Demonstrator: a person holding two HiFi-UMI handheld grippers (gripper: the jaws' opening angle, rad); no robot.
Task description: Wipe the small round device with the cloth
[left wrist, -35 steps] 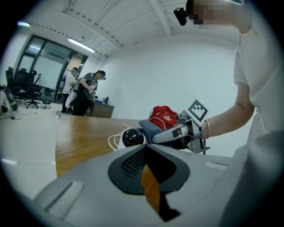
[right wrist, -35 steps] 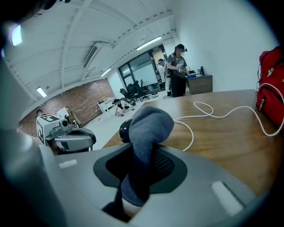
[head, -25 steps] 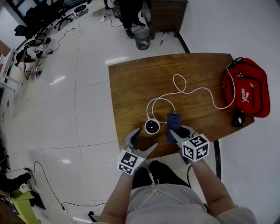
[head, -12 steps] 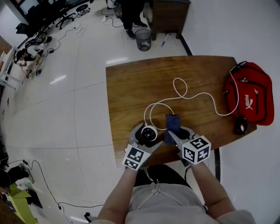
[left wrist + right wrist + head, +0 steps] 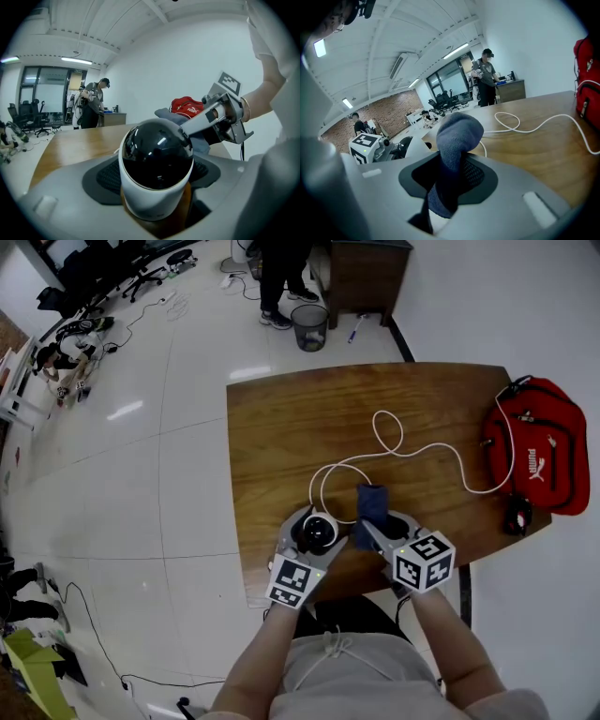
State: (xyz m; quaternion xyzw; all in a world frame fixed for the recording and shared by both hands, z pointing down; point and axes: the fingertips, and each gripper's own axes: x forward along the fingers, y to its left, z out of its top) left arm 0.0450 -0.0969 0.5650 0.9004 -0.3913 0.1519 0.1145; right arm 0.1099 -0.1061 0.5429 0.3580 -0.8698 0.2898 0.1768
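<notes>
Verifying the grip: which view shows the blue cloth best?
Right gripper view: the cloth fills the centre, clamped in the right gripper. Head view shows it small, over the table. Left gripper view shows only a bit behind the device.

left gripper [image 5: 317,529] – fingers [image 5: 61,197] just closing on device [image 5: 156,159], right gripper [image 5: 452,176] clamped

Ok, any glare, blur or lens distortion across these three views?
Head view: the brown wooden table looks bowed by fisheye, ceiling lights glare off the glossy white floor. Left gripper view: bright highlights on the small round black-domed white device. Right gripper view: the dark blue cloth looks soft; corners vignette black.
</notes>
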